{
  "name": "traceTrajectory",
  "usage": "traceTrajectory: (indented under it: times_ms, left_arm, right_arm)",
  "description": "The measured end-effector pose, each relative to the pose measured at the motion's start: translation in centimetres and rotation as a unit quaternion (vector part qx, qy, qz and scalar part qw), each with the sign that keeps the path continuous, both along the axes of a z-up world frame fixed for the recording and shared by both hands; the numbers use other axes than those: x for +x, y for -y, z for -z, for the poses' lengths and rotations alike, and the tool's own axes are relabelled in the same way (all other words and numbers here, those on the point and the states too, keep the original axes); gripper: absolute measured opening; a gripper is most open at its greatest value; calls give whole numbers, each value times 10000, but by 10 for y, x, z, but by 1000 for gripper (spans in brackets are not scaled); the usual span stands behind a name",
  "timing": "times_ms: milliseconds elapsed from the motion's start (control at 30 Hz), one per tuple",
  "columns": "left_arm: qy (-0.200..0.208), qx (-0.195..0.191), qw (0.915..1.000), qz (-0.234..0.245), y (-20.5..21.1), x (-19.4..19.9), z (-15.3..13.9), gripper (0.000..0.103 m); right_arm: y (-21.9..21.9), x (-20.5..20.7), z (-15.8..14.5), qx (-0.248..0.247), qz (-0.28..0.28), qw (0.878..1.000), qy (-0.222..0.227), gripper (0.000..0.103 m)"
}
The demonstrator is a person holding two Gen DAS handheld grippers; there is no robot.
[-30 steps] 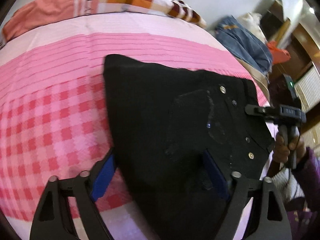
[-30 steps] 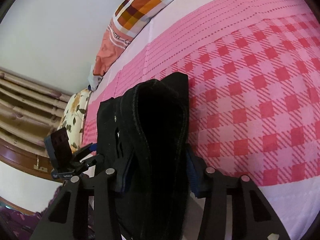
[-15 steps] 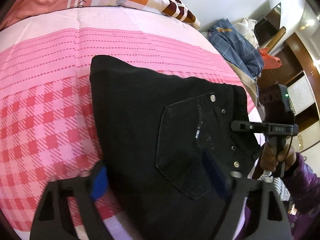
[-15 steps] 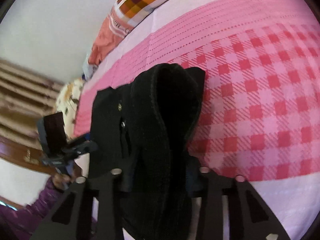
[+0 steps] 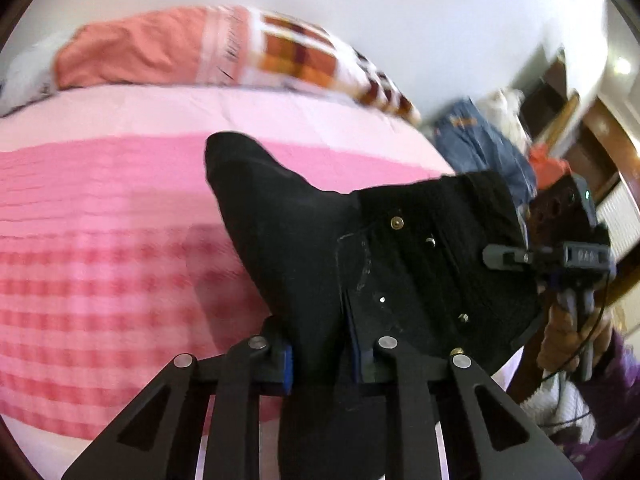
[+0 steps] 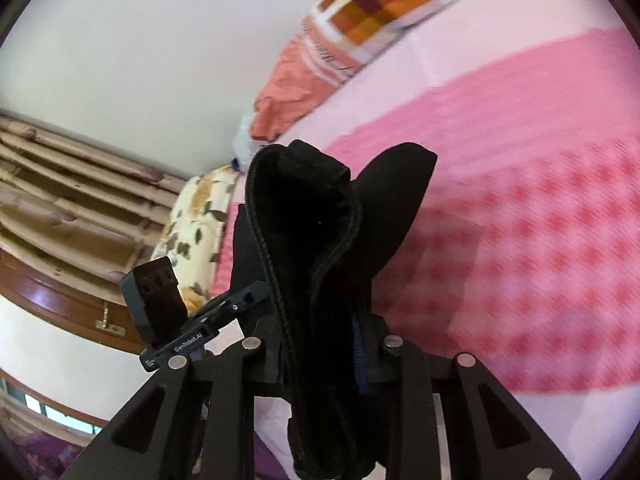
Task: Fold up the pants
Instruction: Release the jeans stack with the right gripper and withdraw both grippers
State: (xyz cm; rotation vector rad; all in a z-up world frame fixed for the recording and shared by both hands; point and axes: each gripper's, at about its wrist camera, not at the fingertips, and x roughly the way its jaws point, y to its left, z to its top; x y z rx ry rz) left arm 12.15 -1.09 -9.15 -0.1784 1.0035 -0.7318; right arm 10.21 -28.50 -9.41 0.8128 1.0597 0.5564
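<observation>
Above the near edge of the pink bed (image 5: 100,208), the left tool (image 5: 320,354) and right tool (image 6: 320,354) each pinched the black pants (image 5: 320,248), lifted clear. Judged step: mid-fold carry; next, lowering the bundle flat onto the bed calls for both tools to descend level.

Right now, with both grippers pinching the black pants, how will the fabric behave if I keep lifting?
Probably floppy: the black pants sag between the left gripper and right gripper. The thick, ribbed waistband holds an arch, so it is likely stiffer there. Slipping seems unlikely; both pinch bunched cloth.
</observation>
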Motion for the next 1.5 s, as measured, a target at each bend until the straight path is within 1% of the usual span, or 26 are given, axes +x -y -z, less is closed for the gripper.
traceTrajectory:
  times_ms: [33, 167, 267, 333, 433, 567, 667, 733, 800, 867, 900, 933, 967, 1000, 1033, 1067, 1100, 1167, 1200, 1233, 1267, 1300, 1333, 1400, 1433, 1500]
  left_arm:
    - [40, -19, 9999, -152, -14, 7, -7, 21]
    - [292, 193, 9974, -635, -64, 36, -27, 21]
    - [463, 417, 9940, -898, -97, 59, -33, 21]
    - [507, 502, 9916, -1076, -119, 75, -33, 21]
    - [525, 539, 9879, -1354, -153, 97, -28, 21]
    - [625, 678, 9837, -1543, -182, 119, -20, 21]
    - [640, 768, 9819, -1606, -193, 134, -8, 21]
    - [627, 880, 9805, -1644, -199, 141, 4, 21]
    - [520, 954, 9802, -1658, -204, 147, 19, 21]
    - [533, 1115, 9779, -1685, -206, 150, 33, 23]
    - [566, 1166, 9769, -1697, -206, 149, 35, 24]
    - [569, 1216, 9746, -1792, -209, 149, 39, 35]
    - [570, 1234, 9719, -1920, -211, 149, 40, 47]
    - [577, 1302, 9687, -2035, -213, 147, 41, 55]
    - [643, 1473, 9607, -2261, -215, 145, 41, 67]
    - [711, 1528, 9570, -2363, -217, 143, 40, 71]
    - [817, 1561, 9529, -2470, -218, 139, 37, 73]
    - [967, 1671, 9454, -2625, -218, 129, 31, 85]
    - [1046, 1758, 9410, -2697, -217, 125, 28, 86]
    - [1197, 1845, 9355, -2766, -215, 117, 23, 87]
    - [1312, 1890, 9323, -2790, -213, 111, 19, 88]
    - [1383, 1928, 9303, -2797, -212, 108, 16, 89]
    - [1512, 2041, 9247, -2834, -207, 101, 12, 92]
    - [1653, 2154, 9187, -2868, -201, 92, 5, 95]
    - [1736, 2148, 9181, -2843, -196, 86, 1, 96]
    - [1813, 2144, 9165, -2850, -189, 78, -7, 97]
  right_arm:
    - [-11, 10, -2, 70, -47, 10000, 49, 25]
    - [-55, 56, 0, 338, -210, 9991, 151, 25]
    - [-90, 92, 7, 503, -260, 9983, 154, 24]
    - [-113, 114, 10, 587, -312, 9977, 148, 24]
    - [-145, 141, 14, 591, -430, 9972, 132, 24]
    - [-169, 164, 21, 548, -501, 9971, 147, 22]
    - [-181, 179, 31, 477, -478, 9977, 80, 22]
    - [-186, 185, 40, 328, -451, 9984, 51, 21]
    - [-184, 190, 49, 319, -371, 9988, -49, 21]
    - [-183, 192, 55, 131, -367, 9992, -33, 21]
    - [-183, 193, 58, 51, -357, 9993, -50, 21]
    - [-180, 192, 62, 41, -304, 9994, -140, 22]
    - [-177, 191, 64, 43, -256, 9995, -192, 26]
    - [-175, 190, 65, 2, -183, 9996, -233, 29]
    - [-171, 187, 63, -141, -52, 9996, -250, 32]
    - [-169, 180, 56, -347, 69, 9993, -136, 32]
    - [-171, 173, 47, -581, 109, 9982, 52, 32]
    - [-178, 159, 24, -1120, 126, 9920, 573, 32]
    - [-185, 147, 8, -1419, 65, 9856, 917, 33]
    - [-194, 140, -2, -1656, -5, 9795, 1146, 36]
    - [-200, 133, -9, -1849, -39, 9741, 1304, 46]
    - [-207, 125, -17, -2072, -38, 9674, 1459, 51]
    - [-212, 119, -21, -2139, -32, 9643, 1562, 56]
    - [-219, 110, -25, -2166, -41, 9624, 1639, 58]
    - [-224, 104, -26, -2279, -22, 9601, 1622, 61]
    - [-229, 97, -24, -2391, 19, 9575, 1613, 62]
